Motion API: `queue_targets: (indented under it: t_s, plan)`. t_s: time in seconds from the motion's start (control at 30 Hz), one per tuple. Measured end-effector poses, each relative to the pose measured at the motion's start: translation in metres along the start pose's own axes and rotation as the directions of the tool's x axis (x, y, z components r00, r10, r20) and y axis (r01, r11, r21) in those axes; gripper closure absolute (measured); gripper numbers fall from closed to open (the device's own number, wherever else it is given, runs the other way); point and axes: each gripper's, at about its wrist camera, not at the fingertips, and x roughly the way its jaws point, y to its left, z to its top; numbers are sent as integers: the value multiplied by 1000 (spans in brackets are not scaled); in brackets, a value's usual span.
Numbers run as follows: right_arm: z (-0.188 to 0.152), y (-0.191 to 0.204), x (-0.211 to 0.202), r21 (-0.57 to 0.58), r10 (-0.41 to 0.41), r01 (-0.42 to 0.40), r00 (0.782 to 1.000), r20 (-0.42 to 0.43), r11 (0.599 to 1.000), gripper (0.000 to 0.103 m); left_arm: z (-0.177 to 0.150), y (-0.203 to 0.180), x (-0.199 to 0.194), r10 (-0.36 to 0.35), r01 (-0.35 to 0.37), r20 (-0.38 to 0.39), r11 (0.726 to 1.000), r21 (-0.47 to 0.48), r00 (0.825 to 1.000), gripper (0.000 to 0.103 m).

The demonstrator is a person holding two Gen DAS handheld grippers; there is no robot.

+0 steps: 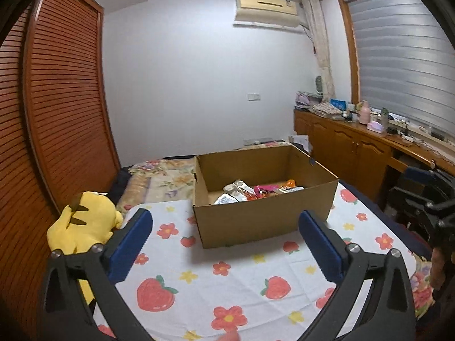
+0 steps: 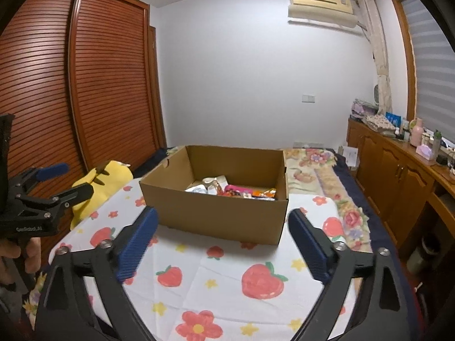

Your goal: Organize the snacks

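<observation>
An open cardboard box [image 1: 256, 223] [image 2: 216, 218] stands on a white cloth printed with strawberries and flowers [image 1: 244, 284] [image 2: 216, 284]. Several snack packets [image 1: 256, 191] [image 2: 230, 190], silver, pink and orange, lie in the bottom of the box. My left gripper [image 1: 224, 221] is open a little in front of the box, with nothing between its blue pads. My right gripper [image 2: 223, 218] is likewise open and empty, just short of the box's near wall. The left gripper [image 2: 57, 182] also shows at the left edge of the right wrist view, held by a hand [image 2: 17, 258].
A yellow plush toy [image 1: 85, 221] [image 2: 105, 182] lies at the cloth's left side against a slatted wooden wardrobe [image 1: 62, 99]. A floral quilt [image 2: 315, 170] lies behind the box. A wooden cabinet [image 2: 398, 176] with bottles runs along the right under the window.
</observation>
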Motion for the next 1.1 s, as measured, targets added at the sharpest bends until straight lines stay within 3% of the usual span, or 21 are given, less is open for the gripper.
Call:
queue_targets:
  t_s: [0.33, 0.67, 1.1]
  plan:
    - [-5, 4, -12, 12, -67, 67, 998, 8, 998, 0, -11, -9, -17, 51, -51, 10, 999, -19, 999, 0]
    - [-5, 7, -27, 14, -128, 127, 991, 40, 992, 0, -23, -17, -30, 52, -52, 12, 998, -18, 999, 0]
    - [-26, 13, -41, 18, -150, 149, 988, 41, 989, 0, -46, -6, -39, 83, -83, -13, 995, -56, 996, 0]
